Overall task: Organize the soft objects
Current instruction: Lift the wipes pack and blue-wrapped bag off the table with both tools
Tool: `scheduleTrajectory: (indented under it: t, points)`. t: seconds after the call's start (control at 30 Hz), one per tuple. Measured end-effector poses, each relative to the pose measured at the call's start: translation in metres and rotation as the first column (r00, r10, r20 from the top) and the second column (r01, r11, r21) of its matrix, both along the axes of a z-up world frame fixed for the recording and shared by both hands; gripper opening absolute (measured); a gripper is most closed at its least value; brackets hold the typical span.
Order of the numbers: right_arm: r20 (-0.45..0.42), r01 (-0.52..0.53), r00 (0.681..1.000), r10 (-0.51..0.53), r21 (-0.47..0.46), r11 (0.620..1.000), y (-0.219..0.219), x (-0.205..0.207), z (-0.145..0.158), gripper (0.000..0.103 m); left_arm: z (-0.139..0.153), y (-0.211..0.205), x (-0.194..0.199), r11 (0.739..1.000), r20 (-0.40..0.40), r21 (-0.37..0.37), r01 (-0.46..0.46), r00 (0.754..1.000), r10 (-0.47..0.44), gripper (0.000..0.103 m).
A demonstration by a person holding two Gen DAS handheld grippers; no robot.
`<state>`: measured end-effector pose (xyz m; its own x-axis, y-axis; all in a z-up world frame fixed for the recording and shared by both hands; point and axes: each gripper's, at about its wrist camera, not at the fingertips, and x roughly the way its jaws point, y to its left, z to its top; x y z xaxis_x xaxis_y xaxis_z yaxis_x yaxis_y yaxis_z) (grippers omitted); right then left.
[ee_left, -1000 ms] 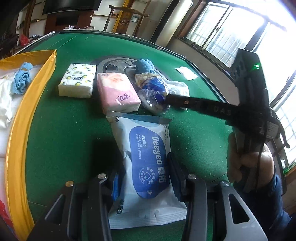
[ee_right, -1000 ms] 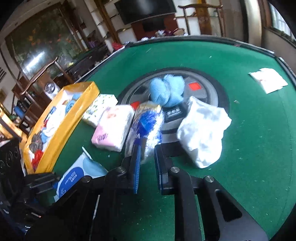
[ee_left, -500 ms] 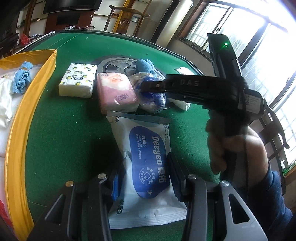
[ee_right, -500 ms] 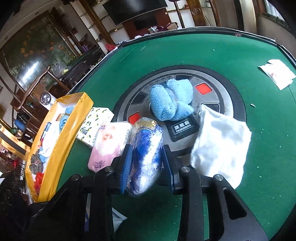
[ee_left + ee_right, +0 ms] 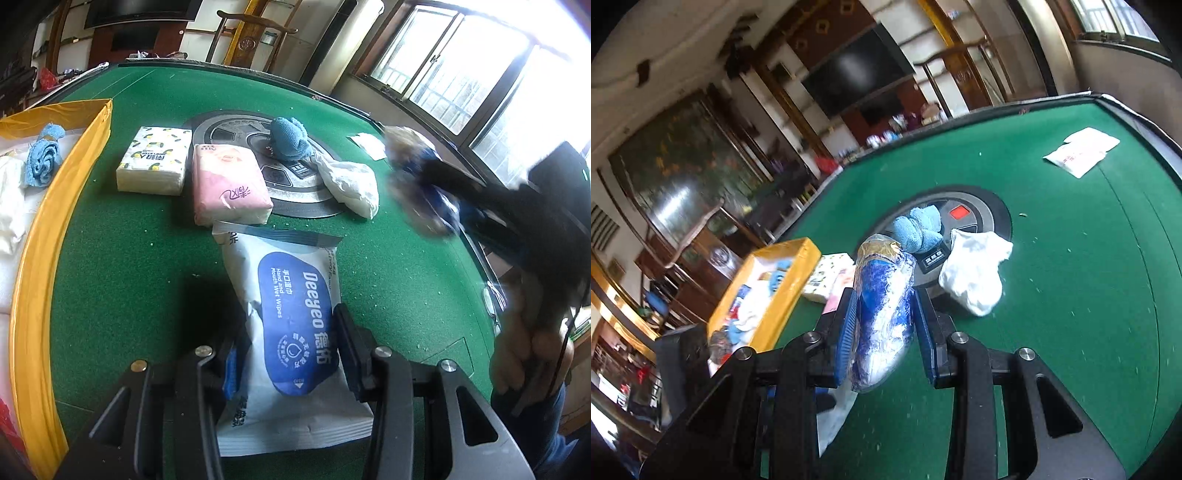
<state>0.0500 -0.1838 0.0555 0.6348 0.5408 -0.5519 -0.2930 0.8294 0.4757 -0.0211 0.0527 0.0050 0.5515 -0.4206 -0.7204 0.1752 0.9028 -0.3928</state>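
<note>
My left gripper is shut on a white and blue wet wipes pack that lies on the green table. My right gripper is shut on a blue and white plastic-wrapped bundle and holds it in the air above the table; it shows blurred in the left wrist view. A pink tissue pack, a lemon-print tissue pack, a blue cloth and a white cloth lie around the table's round hub.
A yellow box with cloths inside stands at the left; it also shows in the right wrist view. A white paper lies near the far edge. A round hub sits mid-table.
My right gripper closed on the blue and white bundle, lifted it off the table and swung it up and to the right. My left gripper stayed on the wipes pack.
</note>
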Motion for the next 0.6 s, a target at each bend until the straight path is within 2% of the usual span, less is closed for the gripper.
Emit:
scheduleTrajectory:
  t: [0.13, 0.23, 0.43, 0.6]
  points:
    - [0.006, -0.010, 1.000, 0.009, 0.029, 1.000, -0.003, -0.005, -0.003, 0.031, 0.002, -0.002, -0.003, 1.000, 0.015, -0.004, 0.014, 1.000, -0.014, 0.044]
    - [0.041, -0.015, 0.999, 0.014, 0.021, 1.000, -0.001, -0.008, 0.002, 0.031, 0.009, -0.002, -0.009, 1.000, 0.062, -0.010, 0.018, 0.998, -0.017, 0.044]
    - [0.093, 0.001, 0.996, -0.007, 0.062, 0.998, -0.012, -0.013, 0.012, 0.031, 0.025, -0.002, -0.019, 0.999, 0.149, -0.025, 0.022, 0.989, -0.018, 0.044]
    - [0.092, 0.001, 0.996, -0.007, 0.065, 0.998, -0.012, -0.013, 0.013, 0.031, 0.025, -0.007, -0.018, 1.000, 0.150, 0.002, 0.031, 0.988, -0.031, 0.044]
